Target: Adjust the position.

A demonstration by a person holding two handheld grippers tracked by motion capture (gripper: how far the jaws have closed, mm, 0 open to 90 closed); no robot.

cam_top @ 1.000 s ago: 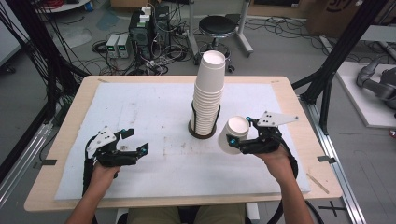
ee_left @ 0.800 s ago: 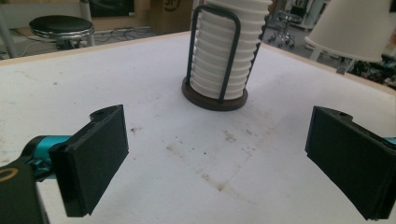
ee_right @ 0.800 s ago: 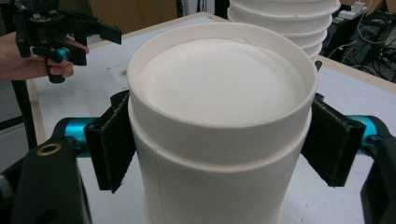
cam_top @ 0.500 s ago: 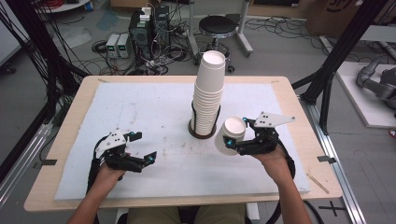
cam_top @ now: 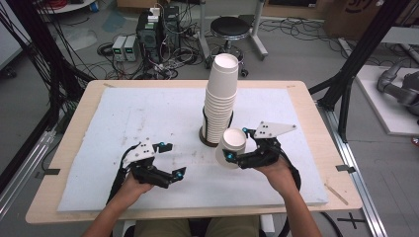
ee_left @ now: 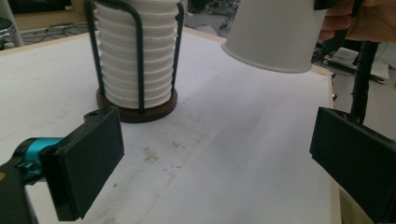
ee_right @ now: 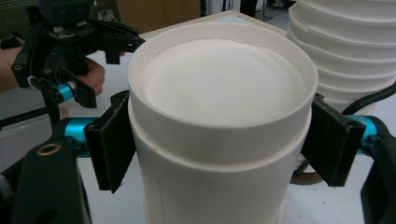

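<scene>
White paper cup, two nested (seam visible), clamped in right tool.

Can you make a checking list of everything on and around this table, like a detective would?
Surface: white mat on a wooden table, lightly stained.
Job's things: tall stack of paper cups in a wire holder; one paper cup held beside it, clear of the mat.
Clutter: nothing seen on the mat.
Grippers: right gripper clamps the paper cup; left gripper has just opened, nothing between the jaws.
Cables: one trails from each gripper; tangles on the floor.
Surroundings: stool, electronics boxes, black frame posts.
</scene>
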